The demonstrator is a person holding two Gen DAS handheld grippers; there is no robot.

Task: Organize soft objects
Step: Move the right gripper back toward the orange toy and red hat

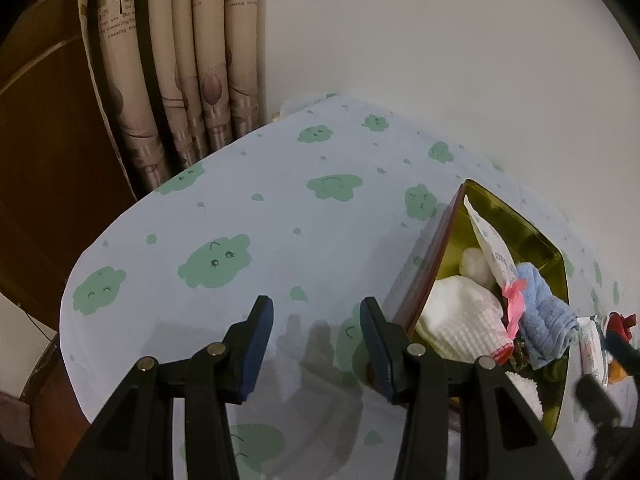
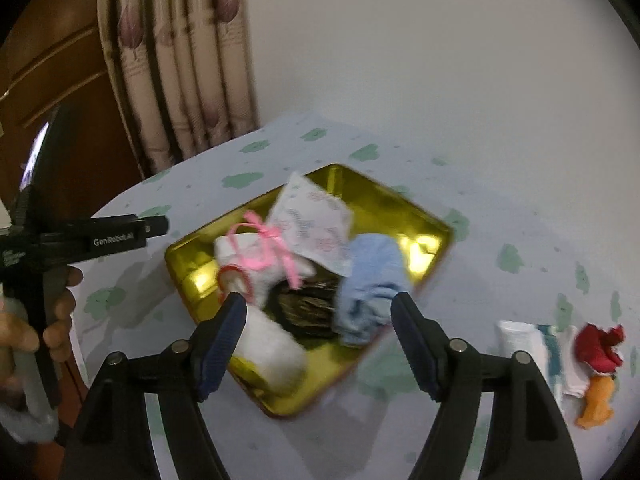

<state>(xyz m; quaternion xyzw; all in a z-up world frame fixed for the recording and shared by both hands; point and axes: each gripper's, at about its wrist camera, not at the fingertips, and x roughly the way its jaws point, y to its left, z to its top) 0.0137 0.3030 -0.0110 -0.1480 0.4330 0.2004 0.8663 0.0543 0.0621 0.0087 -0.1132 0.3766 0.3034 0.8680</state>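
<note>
A gold tin (image 2: 436, 232) sits on the cloud-print tablecloth (image 2: 500, 184) and holds soft things. Among them are a blue cloth (image 2: 372, 280) draped over its near rim, a white knitted piece tied with a pink ribbon (image 2: 260, 256), a white printed packet (image 2: 312, 220), a dark bundle (image 2: 308, 308) and a white fluffy roll (image 2: 272, 348). My right gripper (image 2: 318, 300) hangs open over the tin's near corner, nothing between its fingers. My left gripper (image 1: 316, 306) is open and empty over bare cloth, left of the tin (image 1: 532, 236). The blue cloth (image 1: 544, 312) shows there too.
Right of the tin lie a white tube (image 2: 520, 340) and a red-and-orange plush toy (image 2: 600, 360). A hand (image 2: 56, 320) holds the left tool at the table's left edge. A curtain (image 1: 180, 80) and a white wall (image 1: 440, 40) stand behind the table.
</note>
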